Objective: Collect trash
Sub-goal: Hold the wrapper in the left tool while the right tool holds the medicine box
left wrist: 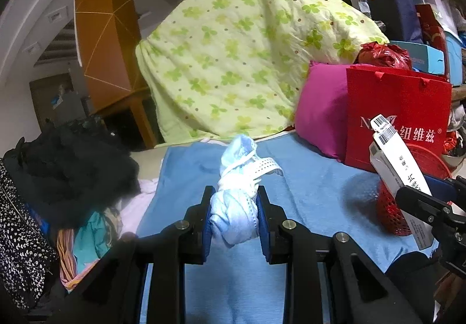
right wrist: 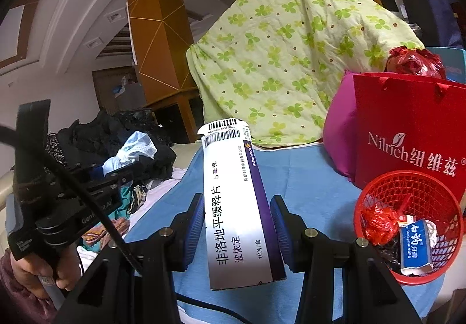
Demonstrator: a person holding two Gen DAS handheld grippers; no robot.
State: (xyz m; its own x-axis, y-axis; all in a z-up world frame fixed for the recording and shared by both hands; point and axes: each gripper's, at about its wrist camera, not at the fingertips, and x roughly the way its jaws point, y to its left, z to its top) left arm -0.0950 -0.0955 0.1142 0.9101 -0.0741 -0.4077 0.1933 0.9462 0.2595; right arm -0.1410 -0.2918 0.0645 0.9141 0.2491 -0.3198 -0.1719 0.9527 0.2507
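Cluttered bed, blue sheet (right wrist: pixel 305 175) spread over it | left gripper (left wrist: pixel 234 207) clenched on a balled-up face mask (left wrist: pixel 233 213) | right gripper (right wrist: pixel 237 222) clamped on a medicine box (right wrist: pixel 233 207) | both held up off the sheet, probably for dumping | red mesh basket (right wrist: pixel 378 187) parked just right, trash already inside

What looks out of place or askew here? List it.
Little stands out. The medicine box sits tilted between the right gripper's pads, its barcoded end flap torn open. The left gripper squeezes a crumpled face mask with a strap dangling loose. The red basket stands upright, trash inside, none spilled.
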